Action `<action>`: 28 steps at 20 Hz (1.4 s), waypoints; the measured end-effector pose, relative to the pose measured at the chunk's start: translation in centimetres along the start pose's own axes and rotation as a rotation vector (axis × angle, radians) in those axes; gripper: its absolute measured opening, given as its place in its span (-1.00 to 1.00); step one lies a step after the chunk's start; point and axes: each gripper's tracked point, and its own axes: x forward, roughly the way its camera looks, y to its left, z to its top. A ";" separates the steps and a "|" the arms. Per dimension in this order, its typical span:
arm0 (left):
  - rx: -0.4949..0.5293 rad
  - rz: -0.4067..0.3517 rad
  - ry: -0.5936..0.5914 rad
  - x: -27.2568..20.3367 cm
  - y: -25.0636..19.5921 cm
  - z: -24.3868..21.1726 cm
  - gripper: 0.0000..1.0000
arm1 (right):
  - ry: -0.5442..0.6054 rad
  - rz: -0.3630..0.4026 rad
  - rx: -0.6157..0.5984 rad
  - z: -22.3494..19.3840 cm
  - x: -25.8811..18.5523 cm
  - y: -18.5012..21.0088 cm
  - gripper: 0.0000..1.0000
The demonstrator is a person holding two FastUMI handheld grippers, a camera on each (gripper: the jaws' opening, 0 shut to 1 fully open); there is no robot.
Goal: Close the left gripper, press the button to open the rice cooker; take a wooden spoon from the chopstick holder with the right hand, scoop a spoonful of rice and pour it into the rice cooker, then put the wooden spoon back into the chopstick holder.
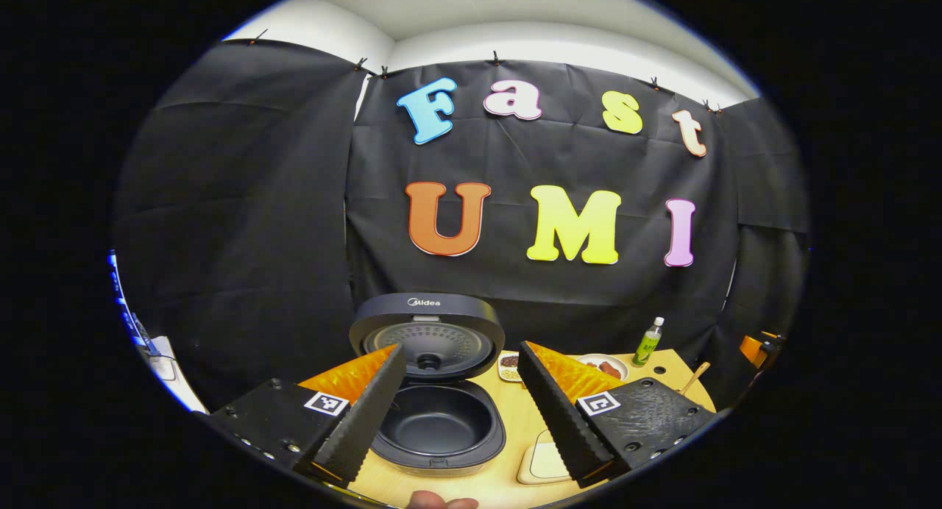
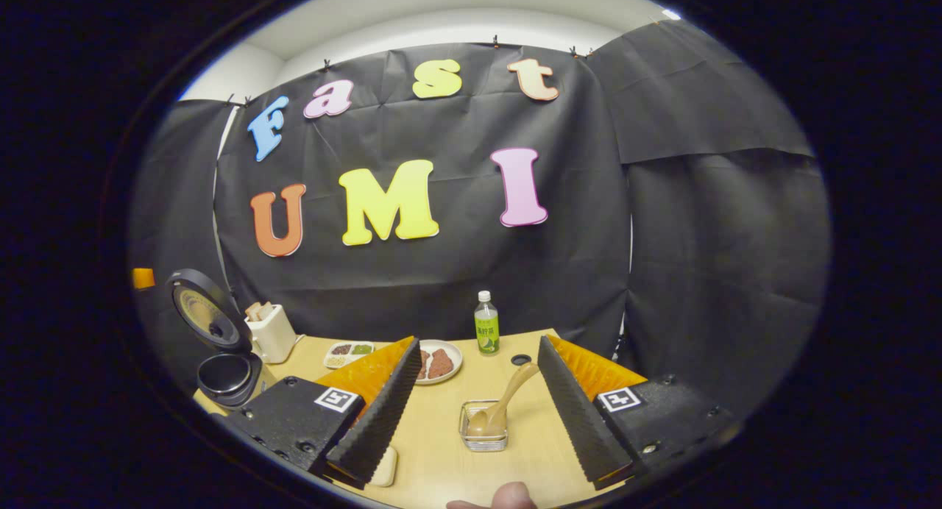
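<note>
The dark rice cooker (image 1: 439, 421) stands open on the wooden table (image 1: 519, 421), its lid (image 1: 427, 332) upright and its black inner pot bare. My left gripper (image 1: 462, 347) is open just in front of it, one finger on either side of the pot. In the right gripper view the cooker (image 2: 224, 373) sits at the far left. A wooden spoon (image 2: 504, 406) leans bowl-down in a small wire chopstick holder (image 2: 483, 429). My right gripper (image 2: 478, 341) is open, short of the holder, which lies between its fingers. The spoon's handle (image 1: 695, 376) shows at the right in the left gripper view.
A compartment tray of grains (image 2: 349, 353), a plate of reddish-brown food (image 2: 439, 362), a green bottle (image 2: 486, 331) and a white toaster-like box (image 2: 272, 332) stand along the back. A pale board (image 2: 383, 468) lies near the front edge. A thumb (image 2: 500, 498) shows at the bottom.
</note>
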 end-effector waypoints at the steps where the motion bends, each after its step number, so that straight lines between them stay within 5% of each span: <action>1: -0.001 0.012 -0.014 -0.2 -0.2 0.2 0.95 | 0.013 0.005 0.000 -0.6 0.5 -0.3 1.00; 5: -0.011 0.043 -0.045 -0.4 -1.5 0.1 0.89 | 0.076 0.023 0.003 -3.7 2.8 -1.0 1.00; 6: -0.014 0.044 -0.044 -0.5 -2.0 0.0 0.67 | 0.098 0.038 0.007 -4.6 3.6 -1.0 1.00; 7: -0.013 0.049 -0.042 -0.6 -2.3 -0.3 0.89 | 0.125 0.053 0.010 -5.8 4.6 -1.2 1.00; 17: 0.013 0.147 0.028 -0.3 -1.6 -2.1 0.89 | 0.332 0.060 0.069 -14.7 15.0 -5.1 1.00; 18: 0.017 0.159 0.039 -0.5 -1.3 -2.4 0.89 | 0.362 0.063 0.084 -15.6 15.7 -5.2 0.82; 19: 0.025 0.175 0.046 -0.6 -0.9 -2.4 0.89 | 0.388 0.070 0.101 -16.6 16.4 -5.3 1.00; 20: 0.037 0.194 0.053 -0.9 -0.4 -2.6 0.89 | 0.412 0.086 0.114 -17.3 17.0 -5.0 0.98; 22: 0.056 0.227 0.085 -1.4 0.5 -3.5 0.89 | 0.434 0.105 0.131 -18.0 18.1 -4.6 0.62; 24: 0.057 0.257 0.112 -2.2 1.3 -4.0 0.90 | 0.442 0.118 0.132 -18.3 18.6 -4.4 0.56; 27: 0.047 0.276 0.122 -2.8 2.0 -4.1 0.89 | 0.438 0.137 0.168 -18.0 18.6 -3.9 -0.19; 28: 0.042 0.277 0.127 -2.8 2.1 -4.3 0.89 | 0.431 0.123 0.182 -17.7 18.4 -4.2 -0.06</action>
